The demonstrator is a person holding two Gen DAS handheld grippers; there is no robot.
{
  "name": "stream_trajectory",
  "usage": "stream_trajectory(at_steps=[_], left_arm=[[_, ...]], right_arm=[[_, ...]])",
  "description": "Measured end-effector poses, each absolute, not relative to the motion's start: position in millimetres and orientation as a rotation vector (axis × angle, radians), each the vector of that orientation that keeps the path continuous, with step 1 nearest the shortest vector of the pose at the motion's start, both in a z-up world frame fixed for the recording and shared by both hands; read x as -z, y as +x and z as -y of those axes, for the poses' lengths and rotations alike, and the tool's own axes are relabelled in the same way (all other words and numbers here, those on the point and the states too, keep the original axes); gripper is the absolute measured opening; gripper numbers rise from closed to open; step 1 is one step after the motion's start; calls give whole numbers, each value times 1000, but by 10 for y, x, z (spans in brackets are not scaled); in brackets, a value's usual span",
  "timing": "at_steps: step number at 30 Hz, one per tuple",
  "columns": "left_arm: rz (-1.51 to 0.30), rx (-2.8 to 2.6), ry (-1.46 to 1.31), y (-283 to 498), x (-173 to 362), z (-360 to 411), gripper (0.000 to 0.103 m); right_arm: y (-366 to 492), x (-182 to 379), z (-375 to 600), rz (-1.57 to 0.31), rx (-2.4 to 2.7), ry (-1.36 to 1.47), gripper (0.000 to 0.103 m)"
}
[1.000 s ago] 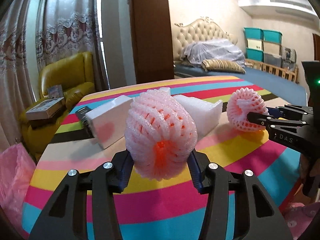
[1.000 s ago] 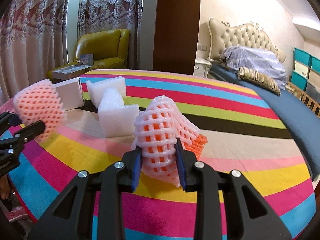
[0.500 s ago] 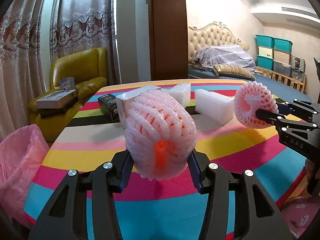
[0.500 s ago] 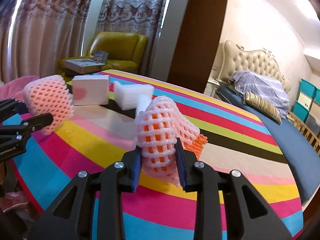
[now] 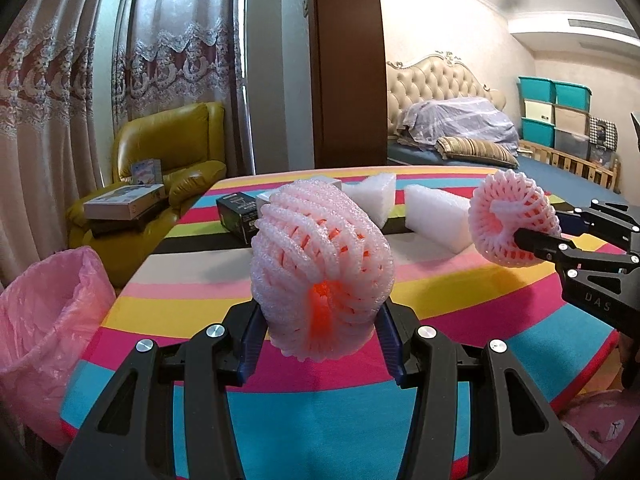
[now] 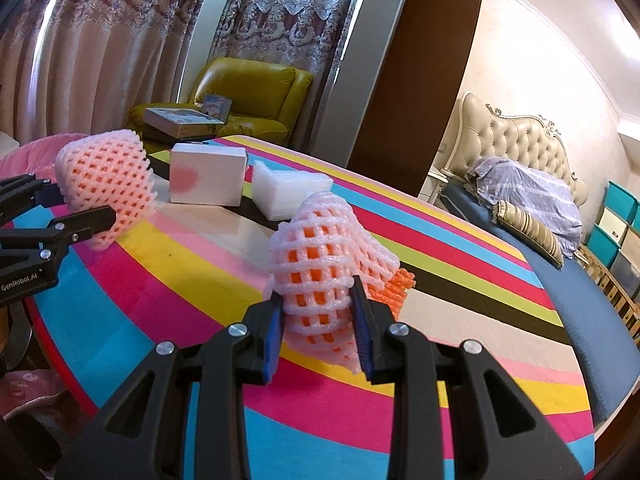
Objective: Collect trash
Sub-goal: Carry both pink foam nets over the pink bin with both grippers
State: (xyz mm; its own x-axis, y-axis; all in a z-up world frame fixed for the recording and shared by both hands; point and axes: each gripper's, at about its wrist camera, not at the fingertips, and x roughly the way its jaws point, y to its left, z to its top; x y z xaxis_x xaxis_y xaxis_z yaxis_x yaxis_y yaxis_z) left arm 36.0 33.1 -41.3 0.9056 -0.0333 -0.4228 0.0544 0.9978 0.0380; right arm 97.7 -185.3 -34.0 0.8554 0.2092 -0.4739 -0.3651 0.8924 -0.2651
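Above the striped worktop (image 5: 400, 296):
Left gripper (image 5: 320, 336): clamped on a pink foam net (image 5: 322, 276), held aloft.
Right gripper (image 6: 318, 324): clamped on a second foam net (image 6: 320, 268).
Key relation: pink trash bag (image 5: 44, 312) lies off the worktop's left edge, nearer the left gripper.

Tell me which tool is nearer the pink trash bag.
Left. The left tool, shut on a foam fruit net, sits just right of the pink trash bag at the table's edge. The right tool, gripping the other net, is far across the table.
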Motion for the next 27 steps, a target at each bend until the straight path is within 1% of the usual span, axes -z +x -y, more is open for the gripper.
stream_trajectory(at_steps=[10,19,27], left_arm=[[-385,-18,54,180,323,-565,47],[-366,-126,-6,-127,296,-1072,47],[-323,-229,-35,-387,159,-1545,47]], right_arm=[[911,265,1718,-451,-361,-379,31],[795,127,1355,-459,-565,-398,32],[796,10,900,-499,-731,-390,33]])
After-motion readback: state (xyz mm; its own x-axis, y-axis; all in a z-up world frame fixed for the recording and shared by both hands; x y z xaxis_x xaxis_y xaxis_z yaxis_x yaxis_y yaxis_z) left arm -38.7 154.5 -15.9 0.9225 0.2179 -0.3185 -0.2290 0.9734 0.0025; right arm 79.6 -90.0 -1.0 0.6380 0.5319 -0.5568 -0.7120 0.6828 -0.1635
